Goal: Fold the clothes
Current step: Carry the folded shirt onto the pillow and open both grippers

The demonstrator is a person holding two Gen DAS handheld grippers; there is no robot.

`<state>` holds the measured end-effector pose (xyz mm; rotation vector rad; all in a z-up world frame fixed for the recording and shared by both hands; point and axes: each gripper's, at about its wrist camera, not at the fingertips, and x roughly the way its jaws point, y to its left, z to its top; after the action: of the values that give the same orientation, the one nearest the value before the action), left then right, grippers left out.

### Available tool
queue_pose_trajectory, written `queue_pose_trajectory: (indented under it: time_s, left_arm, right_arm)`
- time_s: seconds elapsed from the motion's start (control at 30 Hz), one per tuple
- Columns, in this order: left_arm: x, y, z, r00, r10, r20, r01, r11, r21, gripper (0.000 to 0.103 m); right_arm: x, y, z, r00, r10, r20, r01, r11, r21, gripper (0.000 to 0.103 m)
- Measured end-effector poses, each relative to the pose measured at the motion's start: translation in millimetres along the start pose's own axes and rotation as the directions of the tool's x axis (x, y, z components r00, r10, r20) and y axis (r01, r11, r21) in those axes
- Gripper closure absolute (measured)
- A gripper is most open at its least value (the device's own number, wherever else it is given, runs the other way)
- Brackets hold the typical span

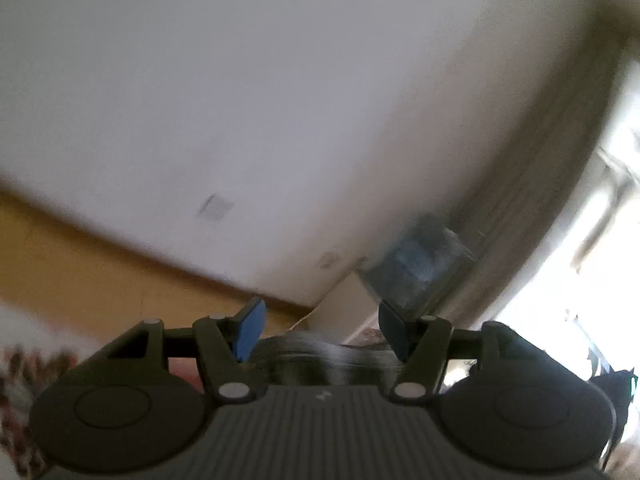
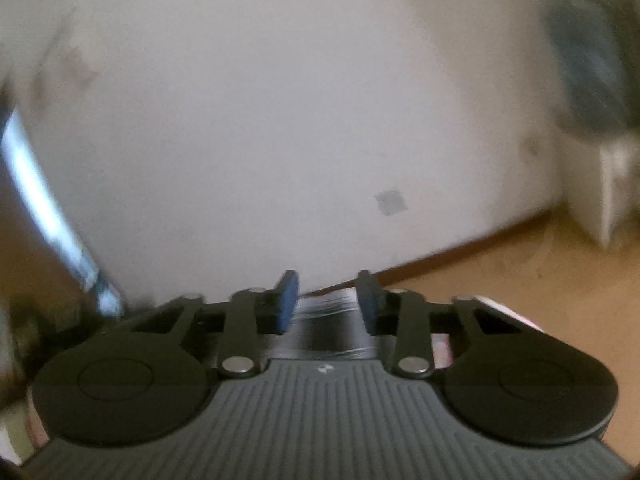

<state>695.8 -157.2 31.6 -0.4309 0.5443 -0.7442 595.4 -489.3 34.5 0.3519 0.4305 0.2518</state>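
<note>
Between my two sets of jaws I see only blurred wall (image 1: 240,100) and a strip of tan floor (image 2: 520,280); the clothes I am meant to fold sit low, just under the fingertips. Under my left hand-held gripper (image 1: 320,332) a dark, streaked cloth (image 1: 316,360) shows beyond the parted blue pads (image 1: 250,332), which stand well apart and press on nothing. Under my right hand-held gripper (image 2: 326,304) a similar dark fabric with pale streaks (image 2: 332,332) lies below the jaws; they stand narrower, but a clear gap remains and I cannot see them pinching anything. Whether both views show one garment, I cannot tell.

I judge this to be the reach for the next grasp. To do it well I would tip both hand-held grippers lower so the cloth comes fully into view, pick matching points on one edge, and close only when a single layer sits between the pads. The blur tells me to slow down first. A patterned cloth (image 1: 24,380) lies at the far left, apart from my target.
</note>
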Motion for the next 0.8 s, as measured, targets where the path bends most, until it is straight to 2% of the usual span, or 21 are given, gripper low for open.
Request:
queue_pose_trajectory:
  time_s: [0.03,0.1,0.13,0.2,0.27,0.3,0.33,0.37,0.43,0.5,0.53,0.6,0.63,0.7,0.73,0.8]
  left_arm:
    - [7.8,-12.5,-1.9,1.000,-0.014,-0.027,0.016,0.998,0.056,0.040]
    - [40.4,-30.8,-13.1,0.991,0.018,-0.133,0.000,0.991,0.132,0.040]
    - [57.2,-33.1,-19.2,0.984,0.053,-0.168,-0.024,0.986,0.166,0.041]
    - [84.8,-29.2,-29.1,0.975,0.137,-0.175,-0.095,0.968,0.233,0.043]
    - [96.6,-19.0,-28.4,0.970,0.164,-0.181,-0.127,0.971,0.201,0.043]
    - [95.5,-14.7,-24.8,0.971,0.156,-0.182,-0.126,0.978,0.165,0.043]
    - [90.4,-12.3,-20.5,0.973,0.146,-0.179,-0.124,0.984,0.129,0.043]
    - [85.4,-9.9,-16.1,0.975,0.137,-0.175,-0.122,0.988,0.093,0.043]
    - [69.1,-7.5,-13.9,0.981,0.123,-0.149,-0.114,0.991,0.071,0.043]
    - [49.0,-14.9,-18.2,0.986,0.126,-0.104,-0.111,0.984,0.142,0.044]
    - [39.8,-23.9,-23.6,0.989,0.129,-0.071,-0.111,0.970,0.216,0.044]
    - [20.5,-45.6,-40.8,0.994,0.107,-0.031,-0.085,0.906,0.415,0.042]
    - [13.4,-53.0,-50.4,0.994,0.098,-0.044,-0.066,0.880,0.471,0.042]
    - [4.3,-59.1,-67.6,0.991,0.088,-0.102,-0.022,0.853,0.522,0.042]
    - [0.8,-56.4,-76.4,0.987,0.102,-0.124,-0.021,0.848,0.529,0.042]
    - [-5.5,-49.0,-91.5,0.976,0.169,-0.138,-0.066,0.830,0.554,0.041]
  right_arm:
    - [11.0,9.7,-1.9,1.000,0.005,-0.028,-0.006,0.999,-0.037,0.081]
    - [37.1,25.7,-6.1,0.996,0.001,-0.088,-0.010,0.995,-0.096,0.082]
    - [52.2,24.7,-6.8,0.994,-0.031,-0.107,0.022,0.996,-0.082,0.082]
    - [80.0,13.2,-6.8,0.984,-0.120,-0.133,0.119,0.993,-0.019,0.082]
    - [96.3,-7.9,-6.4,0.969,-0.197,-0.147,0.212,0.972,0.098,0.085]
    - [96.3,-19.4,-6.4,0.968,-0.199,-0.154,0.226,0.957,0.183,0.090]
    - [90.6,-25.2,-5.8,0.967,-0.213,-0.142,0.242,0.943,0.229,0.090]
    - [81.8,-25.4,-3.9,0.969,-0.220,-0.116,0.241,0.945,0.222,0.087]
    - [60.2,-20.2,-0.8,0.971,-0.226,-0.073,0.235,0.958,0.166,0.087]
    - [36.2,-8.8,-1.4,0.974,-0.219,-0.054,0.223,0.972,0.074,0.086]
    - [25.9,-2.2,-3.1,0.977,-0.208,-0.052,0.210,0.978,0.019,0.086]
    - [6.7,11.2,-8.8,0.980,-0.187,-0.062,0.182,0.979,-0.087,0.087]
    - [-5.5,18.7,-12.7,0.983,-0.171,-0.069,0.160,0.977,-0.140,0.087]
    - [-27.6,32.0,-24.4,0.985,-0.149,-0.085,0.127,0.967,-0.222,0.088]
    - [-37.2,35.5,-31.1,0.985,-0.144,-0.095,0.117,0.963,-0.244,0.088]
    - [-50.1,37.1,-47.8,0.980,-0.154,-0.128,0.115,0.956,-0.270,0.088]
